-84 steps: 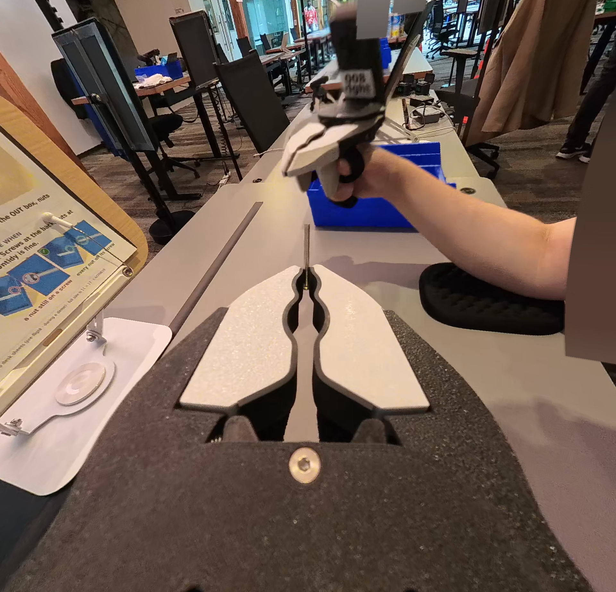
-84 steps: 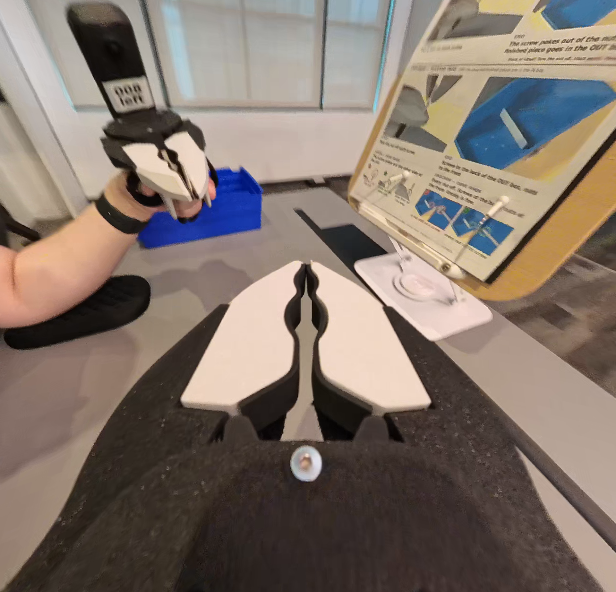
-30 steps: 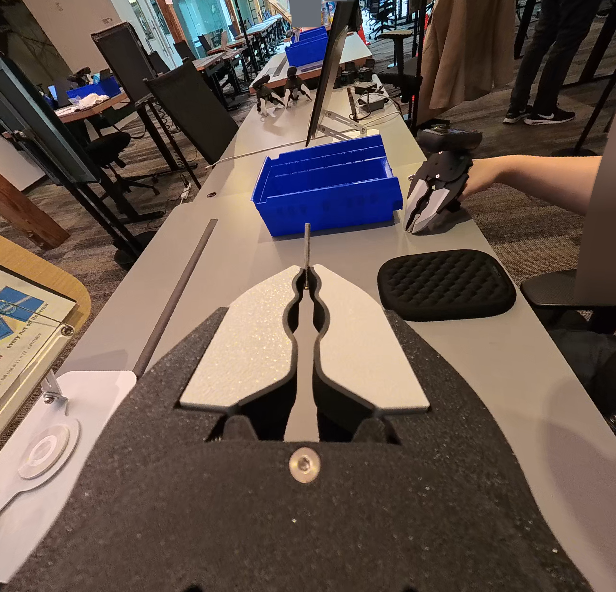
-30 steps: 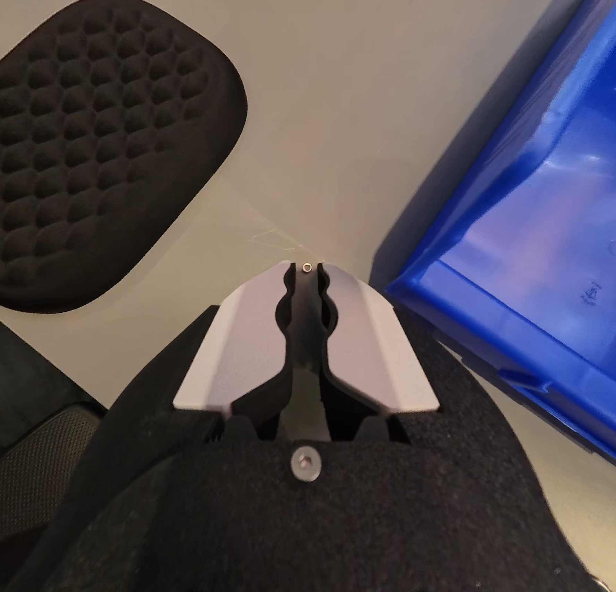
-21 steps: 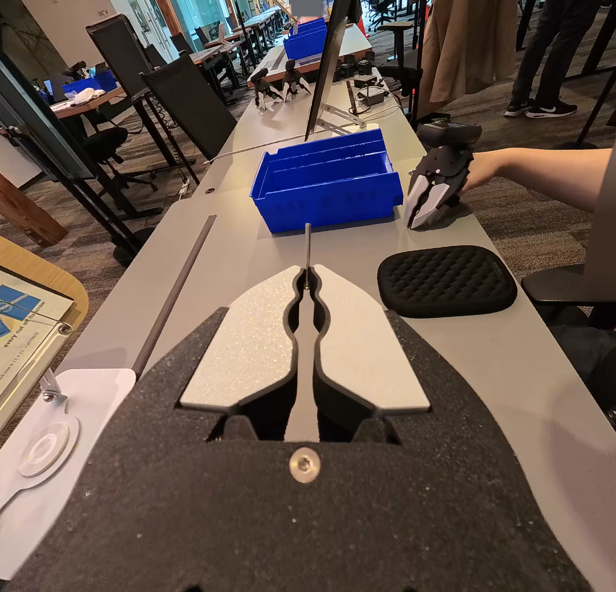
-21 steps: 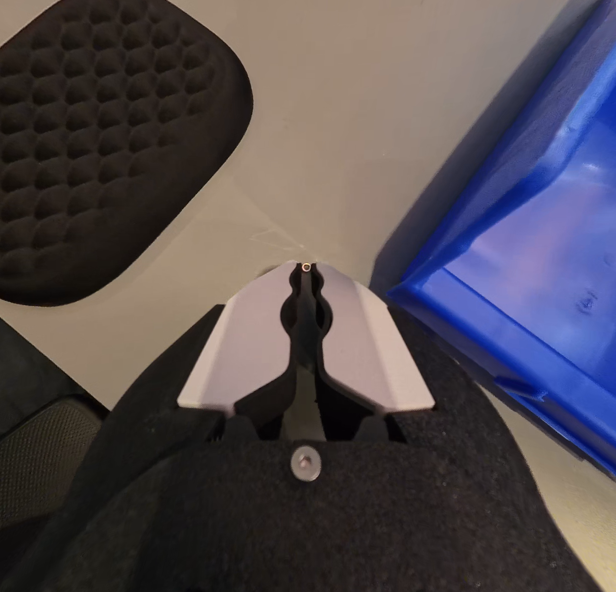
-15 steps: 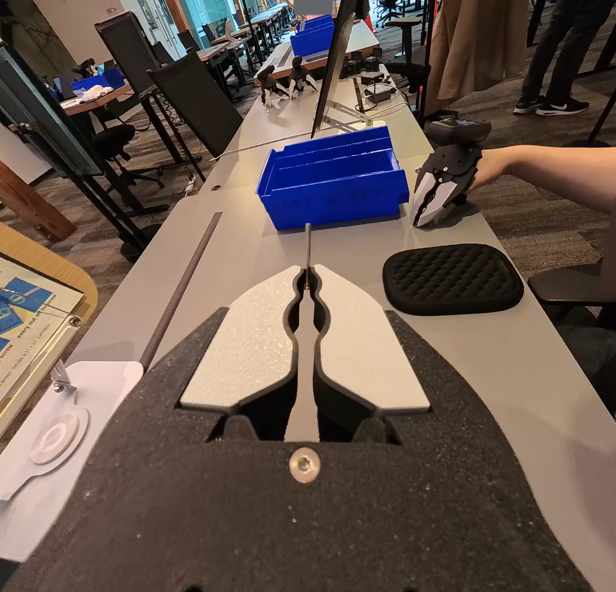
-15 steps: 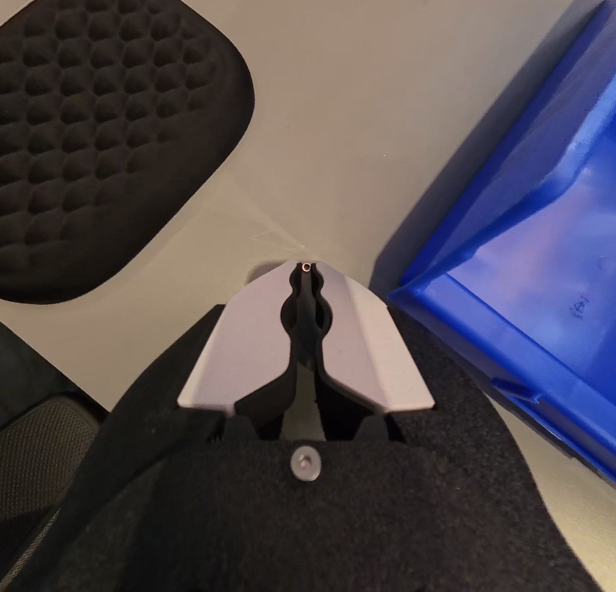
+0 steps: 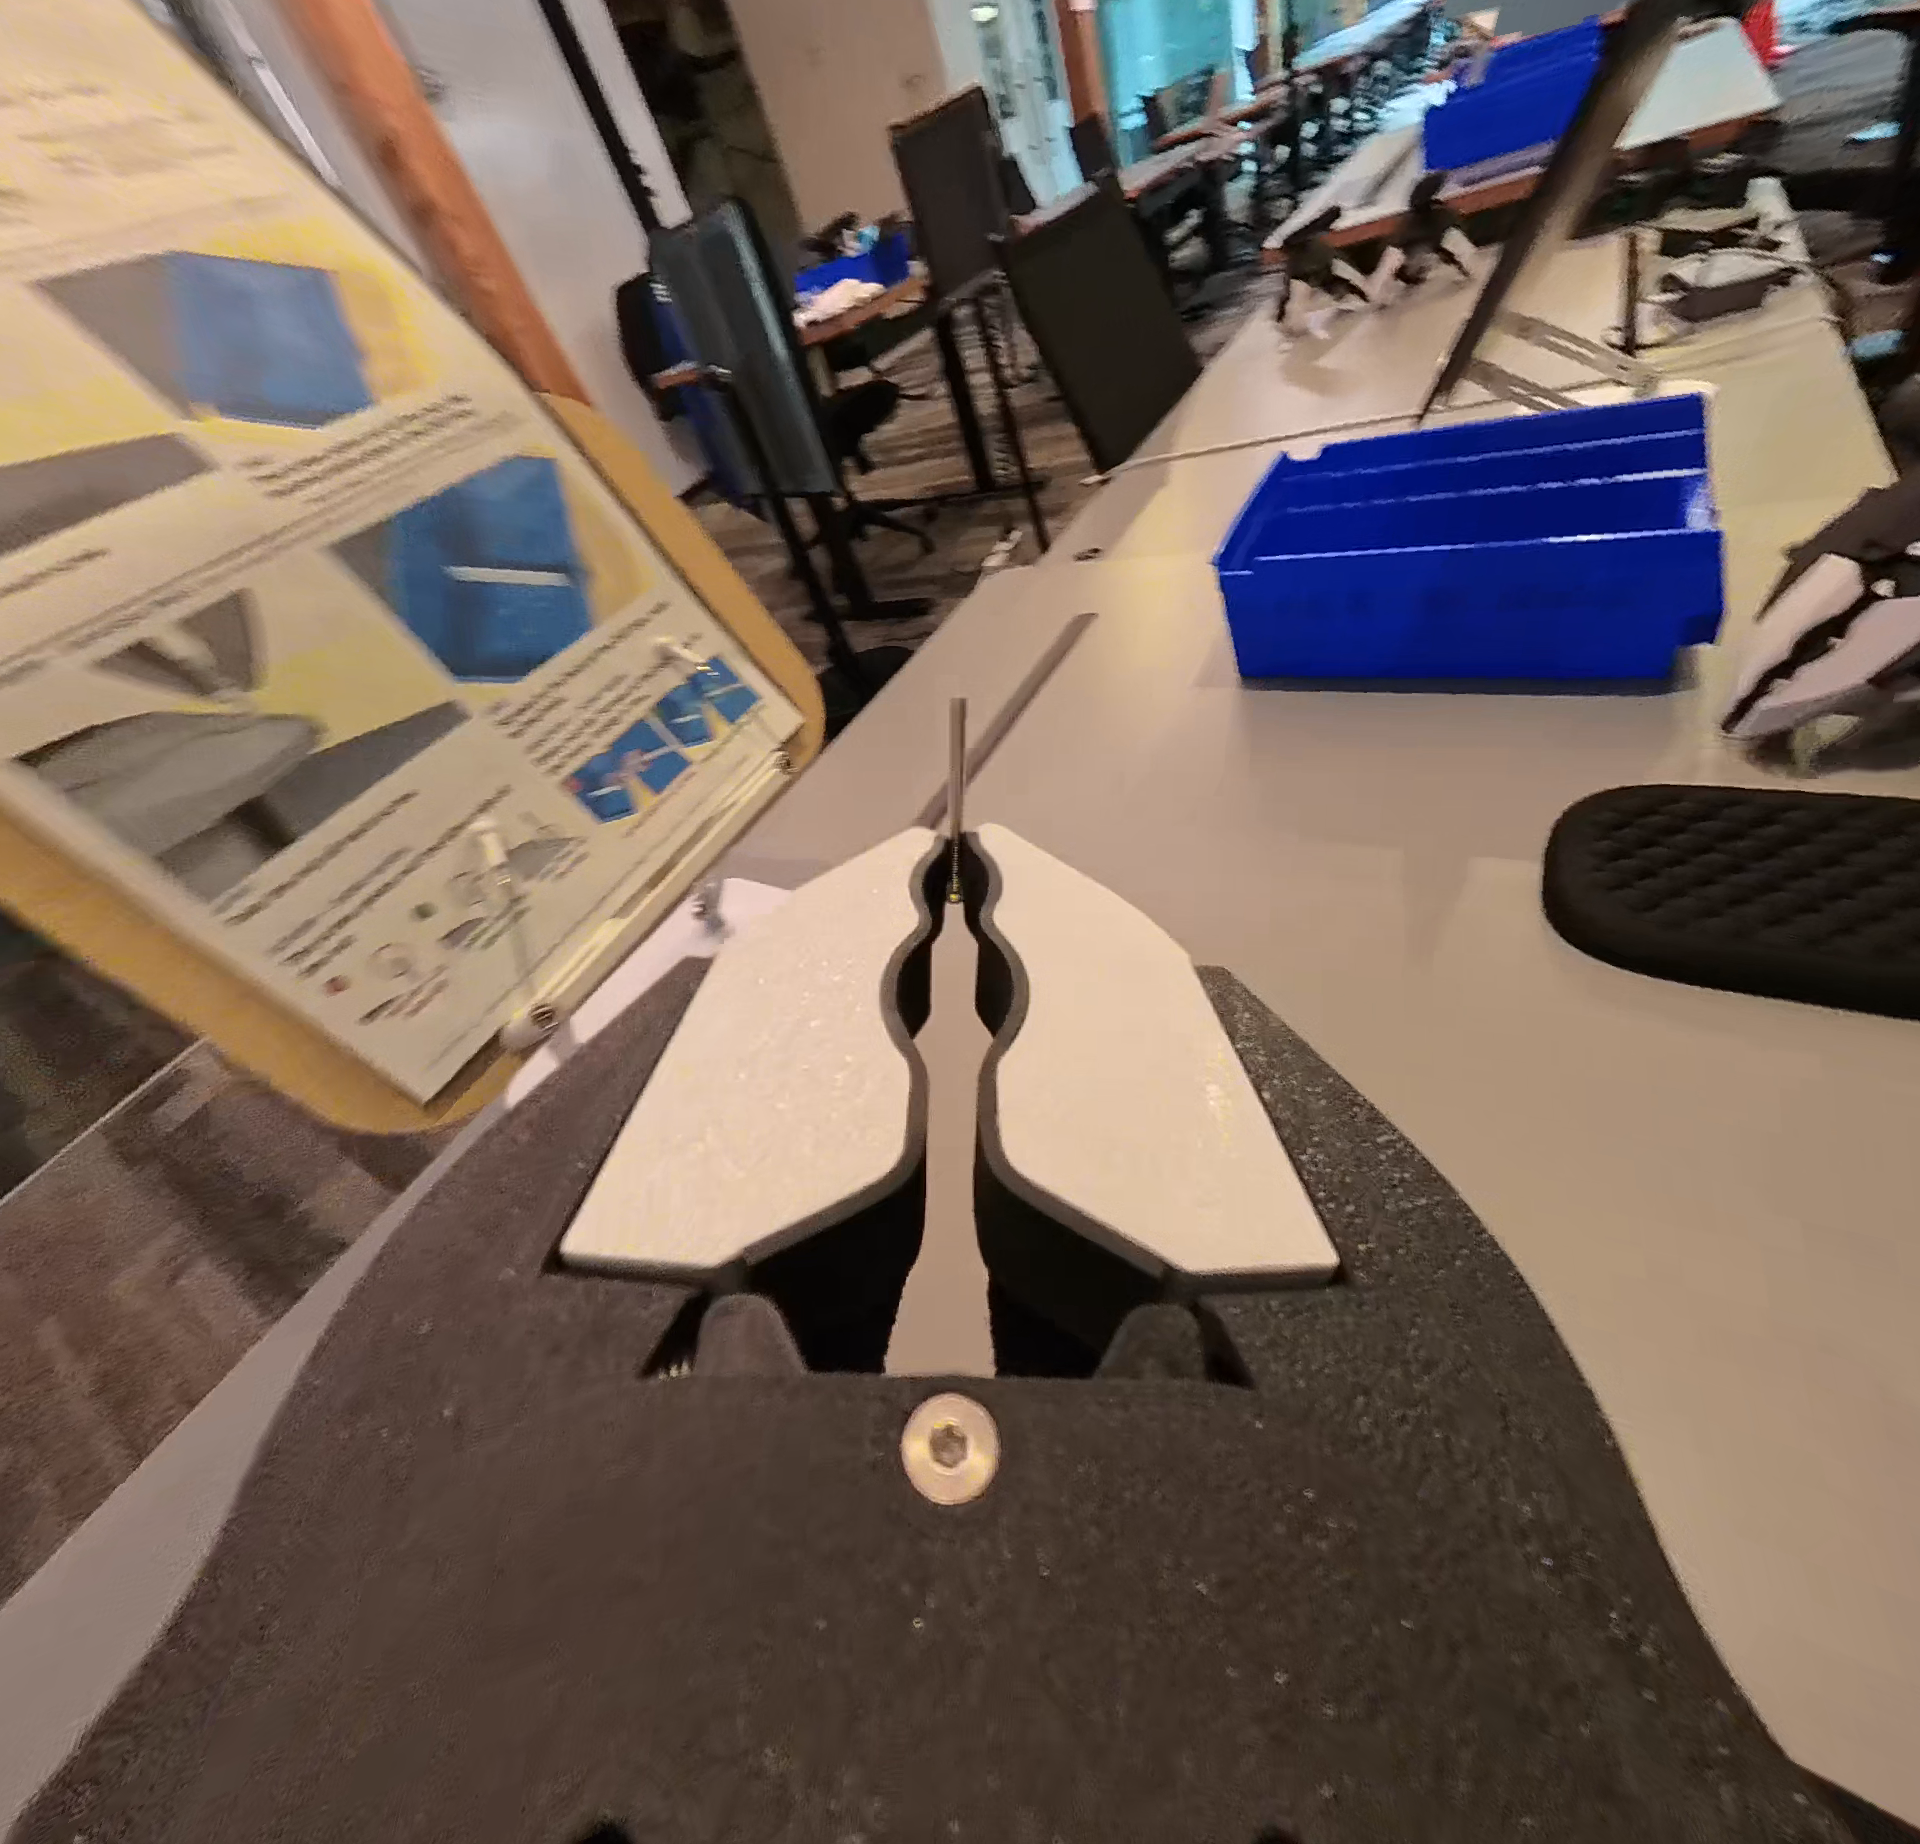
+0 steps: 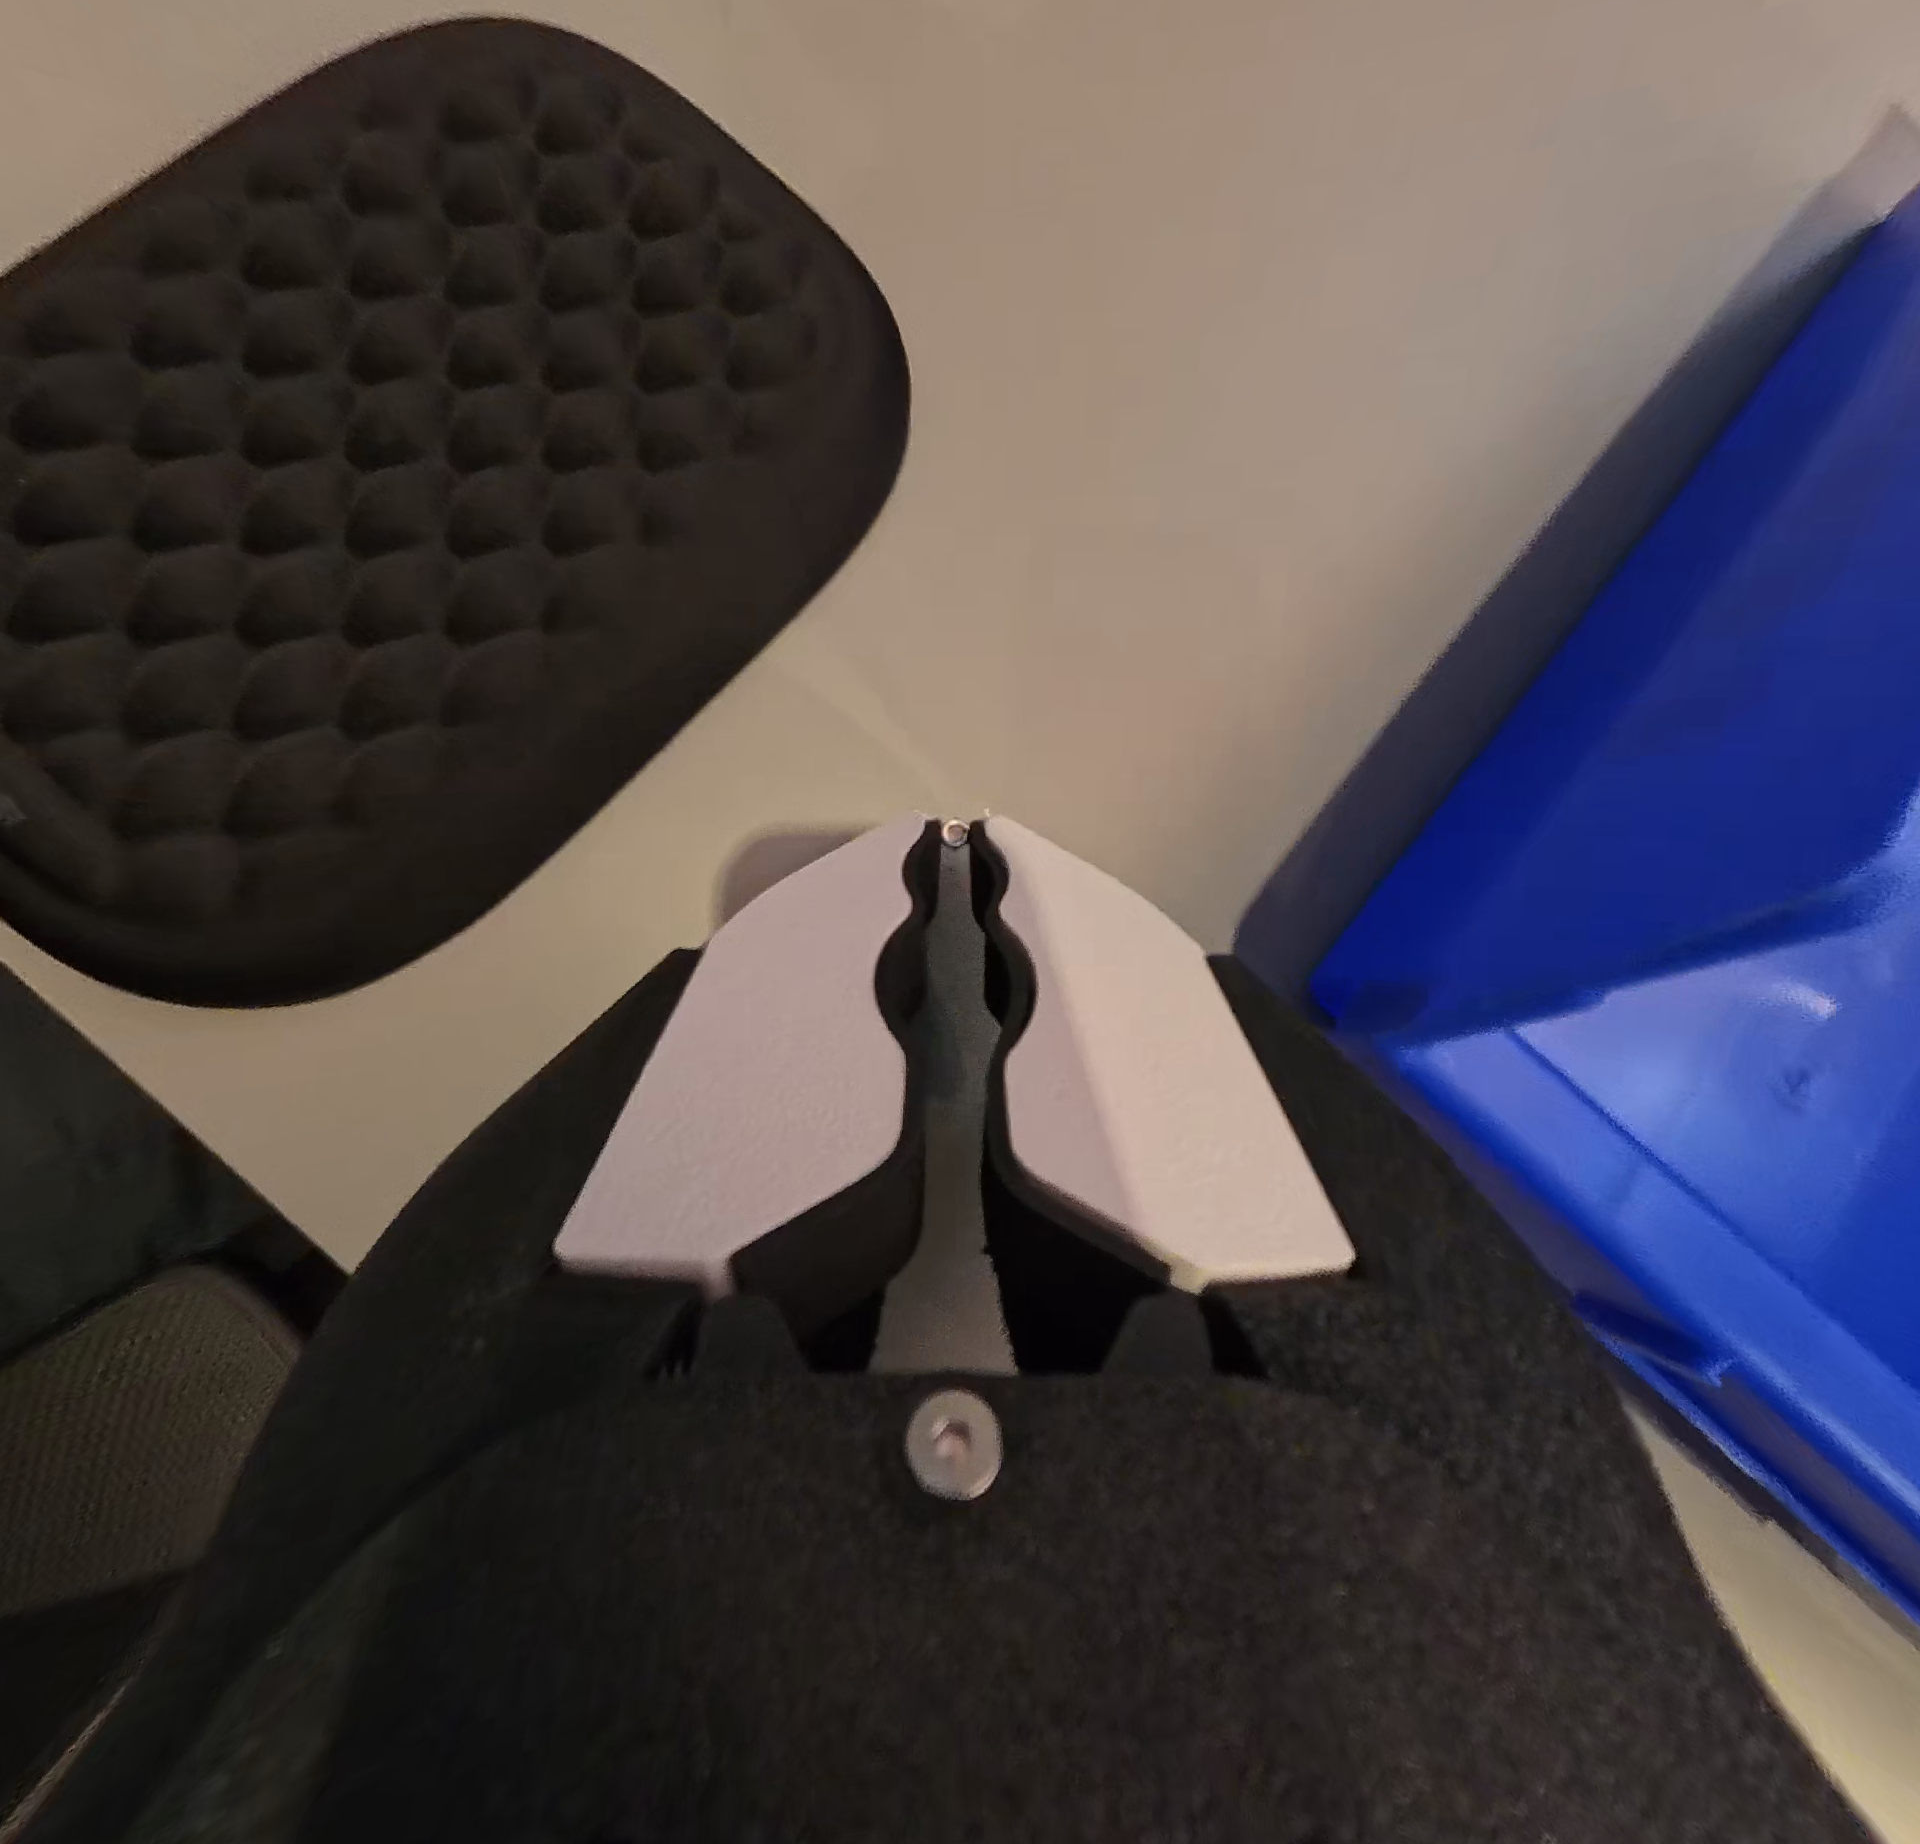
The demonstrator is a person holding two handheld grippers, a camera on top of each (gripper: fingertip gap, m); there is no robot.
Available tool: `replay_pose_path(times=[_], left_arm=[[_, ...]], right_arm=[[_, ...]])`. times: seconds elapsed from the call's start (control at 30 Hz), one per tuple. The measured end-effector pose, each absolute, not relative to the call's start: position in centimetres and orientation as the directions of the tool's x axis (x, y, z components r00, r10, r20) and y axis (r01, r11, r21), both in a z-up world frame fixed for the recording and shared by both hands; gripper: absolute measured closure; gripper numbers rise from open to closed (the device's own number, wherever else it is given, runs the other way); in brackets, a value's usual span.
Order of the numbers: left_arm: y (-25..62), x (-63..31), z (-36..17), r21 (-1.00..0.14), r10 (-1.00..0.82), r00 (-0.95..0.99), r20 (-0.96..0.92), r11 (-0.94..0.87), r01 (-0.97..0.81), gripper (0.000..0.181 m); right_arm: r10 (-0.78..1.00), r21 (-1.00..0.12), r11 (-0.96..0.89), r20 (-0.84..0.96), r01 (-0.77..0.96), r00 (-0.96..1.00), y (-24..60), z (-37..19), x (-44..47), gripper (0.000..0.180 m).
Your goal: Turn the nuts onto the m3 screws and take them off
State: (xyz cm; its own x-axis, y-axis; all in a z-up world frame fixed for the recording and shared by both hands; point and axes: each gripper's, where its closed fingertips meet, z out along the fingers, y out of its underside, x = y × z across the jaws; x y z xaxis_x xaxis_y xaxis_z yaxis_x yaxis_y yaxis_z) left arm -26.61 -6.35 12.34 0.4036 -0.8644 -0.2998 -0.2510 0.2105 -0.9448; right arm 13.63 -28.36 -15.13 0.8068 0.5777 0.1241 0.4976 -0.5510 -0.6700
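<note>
Grey table (image 9: 1299,859) carries blue bin (image 9: 1470,589), black dimpled pad (image 9: 1745,911), blurred, probably instruction board (image 9: 343,651).

Looks like an open-plan office or lab space: long grey desks (image 9: 1299,859) in rows, black office chairs (image 9: 1091,340), a blue parts bin (image 9: 1455,610), and an instruction sheet (image 9: 312,599) on a stand.

We are seeing a thin grey screw (image 9: 957,768) sticking straight out past pinching tips, and a tiny, possibly silver nut (image 10: 953,835) sitting clamped just above the tabletop.
</note>
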Motion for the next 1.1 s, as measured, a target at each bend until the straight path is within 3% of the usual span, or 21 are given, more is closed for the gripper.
replay_pose_path(times=[0.47,0.73,1.1], left_arm=[[-7.3,-34.6,15.0,-0.954,-0.743,0.599,-0.300,0.228,-0.194,0.179],[-6.5,-31.3,13.4,-0.941,-0.793,0.514,-0.326,0.220,-0.258,0.179],[-5.2,-23.9,8.4,-0.901,-0.891,0.314,-0.327,0.194,-0.389,0.179]], right_arm=[[0.693,-0.795,-0.281,0.219,0.537,0.687,-22.2,-6.7,5.6,0.175],[0.797,-0.871,-0.068,0.246,0.486,0.551,-16.5,-1.1,-2.3,0.175],[0.852,-0.879,0.193,0.370,0.436,0.370,-12.8,7.4,-10.5,0.175]])
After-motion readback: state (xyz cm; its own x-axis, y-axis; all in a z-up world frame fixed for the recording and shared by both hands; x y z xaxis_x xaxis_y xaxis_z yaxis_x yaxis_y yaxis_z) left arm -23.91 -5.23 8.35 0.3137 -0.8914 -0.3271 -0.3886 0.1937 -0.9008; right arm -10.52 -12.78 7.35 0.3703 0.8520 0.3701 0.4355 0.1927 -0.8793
